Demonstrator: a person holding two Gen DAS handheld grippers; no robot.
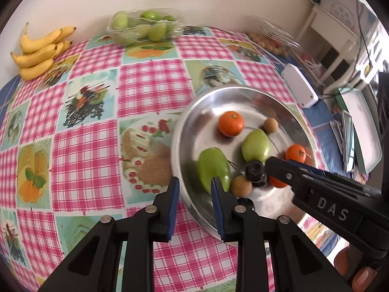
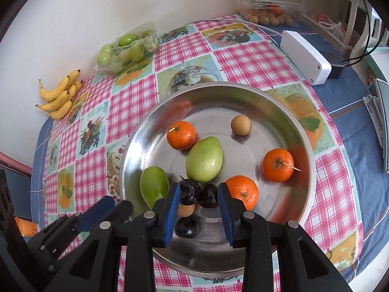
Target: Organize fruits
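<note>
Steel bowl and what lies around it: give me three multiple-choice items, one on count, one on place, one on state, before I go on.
1. How many oranges are in the bowl? A one; B three; C five.
2. Where are the bananas? A among the oranges; B on the table by the wall; C hanging from a hook.
3. The left gripper holds: A nothing; B an orange; C a banana.
Key: 1 B, three orange fruits show inside the rim; 2 B, the bunch lies against the wall; 3 A, nothing sits between its pads.
</note>
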